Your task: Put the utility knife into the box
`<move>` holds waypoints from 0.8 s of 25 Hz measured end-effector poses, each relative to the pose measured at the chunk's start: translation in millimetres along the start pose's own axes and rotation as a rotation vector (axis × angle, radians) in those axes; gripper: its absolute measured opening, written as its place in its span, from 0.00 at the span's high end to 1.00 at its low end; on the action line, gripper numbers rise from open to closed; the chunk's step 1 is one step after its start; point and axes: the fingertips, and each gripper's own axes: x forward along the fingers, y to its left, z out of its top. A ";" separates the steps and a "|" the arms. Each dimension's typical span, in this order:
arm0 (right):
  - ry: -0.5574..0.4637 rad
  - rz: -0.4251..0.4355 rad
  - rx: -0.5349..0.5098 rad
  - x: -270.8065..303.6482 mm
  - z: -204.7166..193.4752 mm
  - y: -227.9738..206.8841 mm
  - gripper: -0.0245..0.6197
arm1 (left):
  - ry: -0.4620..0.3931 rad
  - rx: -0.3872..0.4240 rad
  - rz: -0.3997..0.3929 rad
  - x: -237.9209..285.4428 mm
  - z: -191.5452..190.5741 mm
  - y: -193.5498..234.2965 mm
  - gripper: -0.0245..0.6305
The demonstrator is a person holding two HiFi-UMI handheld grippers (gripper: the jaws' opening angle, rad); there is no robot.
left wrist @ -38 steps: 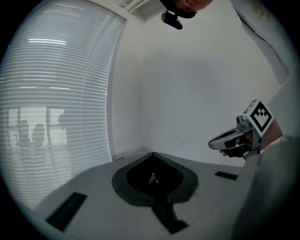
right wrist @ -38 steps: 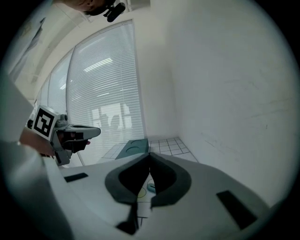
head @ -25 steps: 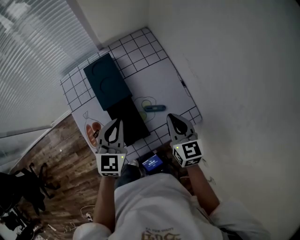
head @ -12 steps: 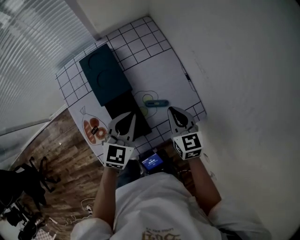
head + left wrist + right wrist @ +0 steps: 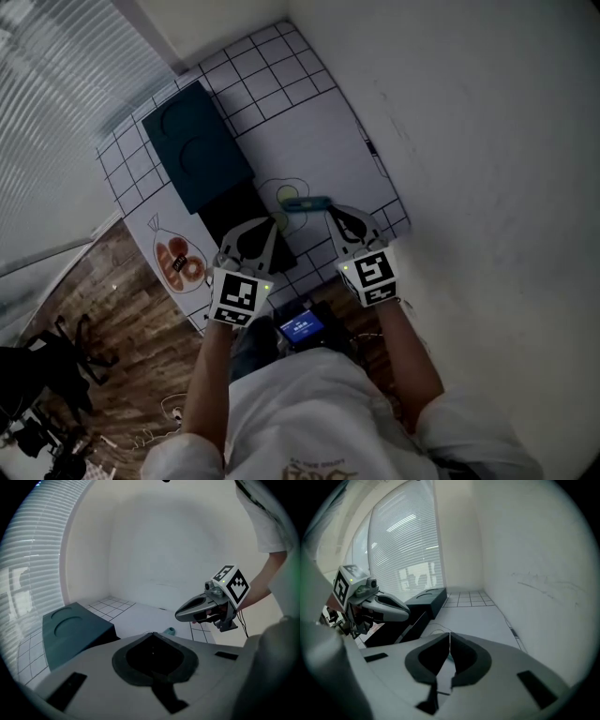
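Observation:
The teal utility knife (image 5: 305,202) lies on the white grid-edged mat (image 5: 319,141), on an egg drawing, just right of the open black box (image 5: 246,217). The box's dark teal lid (image 5: 195,145) lies beyond it, overlapping its far end. My right gripper (image 5: 332,213) is shut and empty, its tip almost at the knife's right end. My left gripper (image 5: 266,225) is shut too, hovering over the box's near edge. In the left gripper view the knife's end (image 5: 170,631) peeks past the jaws, with the right gripper (image 5: 179,616) above it. The right gripper view shows the left gripper (image 5: 407,614) beside the box (image 5: 393,632).
A white wall runs along the mat's right side and window blinds (image 5: 56,56) along the left. Doughnuts (image 5: 175,263) are printed on the mat's near left corner. A small device with a blue screen (image 5: 302,327) sits at the person's waist. Wood floor (image 5: 112,328) lies below left.
Both grippers have moved forward over the mat. The right one has closed in on the knife's right end, the left one has come over the box's near edge. The knife has not moved.

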 end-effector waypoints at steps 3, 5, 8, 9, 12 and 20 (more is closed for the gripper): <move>0.027 0.034 -0.045 7.1 -0.6 0.1 0.94 | 0.027 0.008 -0.036 10.0 -4.8 -6.1 0.95; 0.040 0.055 -0.078 12.1 -2.7 1.0 0.90 | 0.044 -0.001 -0.069 14.6 -4.5 -10.3 0.95; 0.057 0.088 -0.137 19.0 -6.4 2.8 0.89 | 0.074 -0.003 -0.086 21.1 -7.3 -13.2 0.94; 0.075 0.110 -0.155 21.9 -9.7 4.7 0.87 | 0.086 0.003 -0.087 23.2 -9.0 -13.5 0.94; 0.166 0.195 -0.227 31.6 -24.7 13.9 0.72 | 0.118 0.003 -0.099 28.3 -11.5 -13.0 0.94; 0.235 0.280 -0.399 48.3 -30.7 20.4 0.60 | 0.112 -0.067 -0.157 25.5 -4.4 -18.0 0.94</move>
